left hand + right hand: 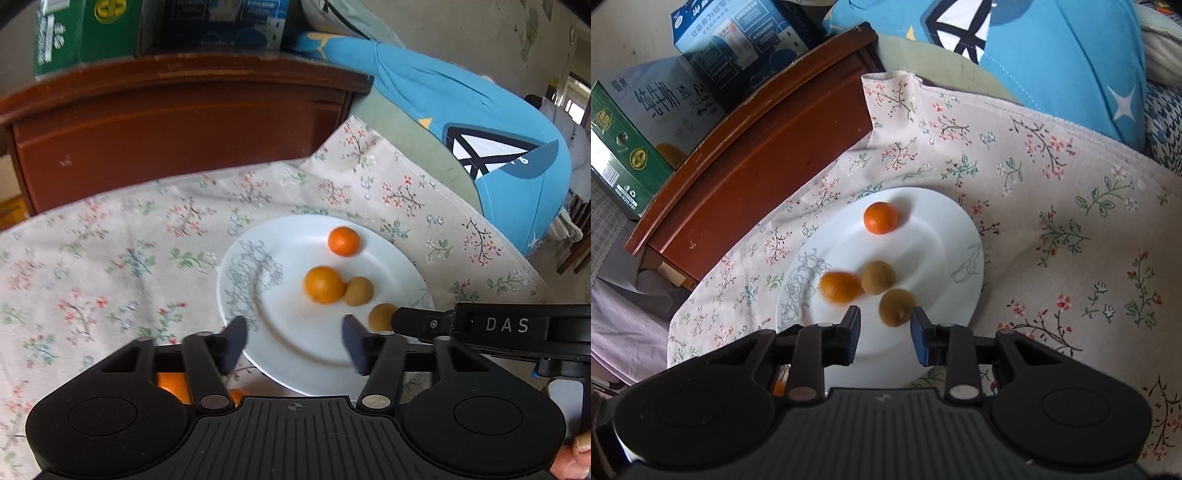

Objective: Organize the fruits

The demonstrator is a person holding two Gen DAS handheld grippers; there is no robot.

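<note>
Floral cloth (1052,206) is carrying a white plate (942,236) already holding two oranges (881,218) and two kiwis (878,277), while left gripper (293,341) and right gripper (885,334) are hovering open and empty, with more orange fruit (171,386) seemingly waiting below.

Two close wrist views angled steeply down, both sharing the white plate (388,254) (945,221).

Floral tablecloth (1052,192) lying spread ahead of the gripper fingers; dark wooden cabinet (757,155) standing beyond it, up-left of the right gripper. Green-white milk carton (635,122) and blue box (738,48) sitting on top. Blue cushion (461,122) leaning far right of the left gripper
</note>
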